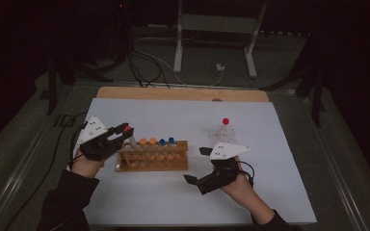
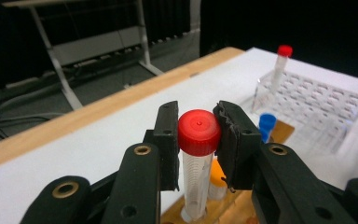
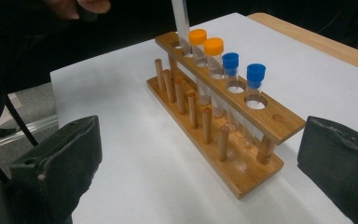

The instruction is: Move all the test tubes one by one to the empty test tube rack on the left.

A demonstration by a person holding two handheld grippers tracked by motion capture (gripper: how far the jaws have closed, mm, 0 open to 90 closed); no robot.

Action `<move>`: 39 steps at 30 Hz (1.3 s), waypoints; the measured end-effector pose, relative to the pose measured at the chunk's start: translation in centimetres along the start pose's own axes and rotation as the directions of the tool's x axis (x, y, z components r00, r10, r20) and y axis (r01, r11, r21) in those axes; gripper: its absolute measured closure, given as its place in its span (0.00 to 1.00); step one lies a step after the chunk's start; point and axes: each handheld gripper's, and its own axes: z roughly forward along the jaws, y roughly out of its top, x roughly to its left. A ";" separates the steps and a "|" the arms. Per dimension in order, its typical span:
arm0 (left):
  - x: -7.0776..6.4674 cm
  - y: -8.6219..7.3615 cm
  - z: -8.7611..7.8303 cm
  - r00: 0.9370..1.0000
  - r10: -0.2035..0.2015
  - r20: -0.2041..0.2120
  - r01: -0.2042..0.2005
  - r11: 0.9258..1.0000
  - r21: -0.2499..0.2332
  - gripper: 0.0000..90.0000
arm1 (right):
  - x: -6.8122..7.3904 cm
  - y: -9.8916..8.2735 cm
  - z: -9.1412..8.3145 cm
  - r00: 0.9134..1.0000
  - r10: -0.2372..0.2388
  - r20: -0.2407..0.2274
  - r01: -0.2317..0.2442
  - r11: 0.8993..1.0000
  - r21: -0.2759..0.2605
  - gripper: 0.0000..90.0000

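Red-capped tube (image 2: 198,140) sat clamped in my left gripper (image 2: 197,135) over the wooden rack (image 1: 152,161), right gripper (image 1: 196,166) wide; tilted, it risked catching the hole's rim

Left gripper (image 2: 199,133) gripping a red-capped tube (image 2: 198,154)

Pads pressing the cap from both sides; tube standing upright in the wooden rack (image 2: 223,207), a blue-capped tube (image 2: 266,125) sitting just behind.

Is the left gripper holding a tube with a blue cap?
No. In the left gripper view, the left gripper is clamped on a red-capped tube whose lower end sits in the wooden rack.
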 end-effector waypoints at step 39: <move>-0.2 -3.4 2.7 0.999 -0.014 0.037 0.008 0.989 0.146 0.70 | 0.0 0.2 -0.3 1.000 -0.011 -0.017 0.011 1.000 -0.002 0.00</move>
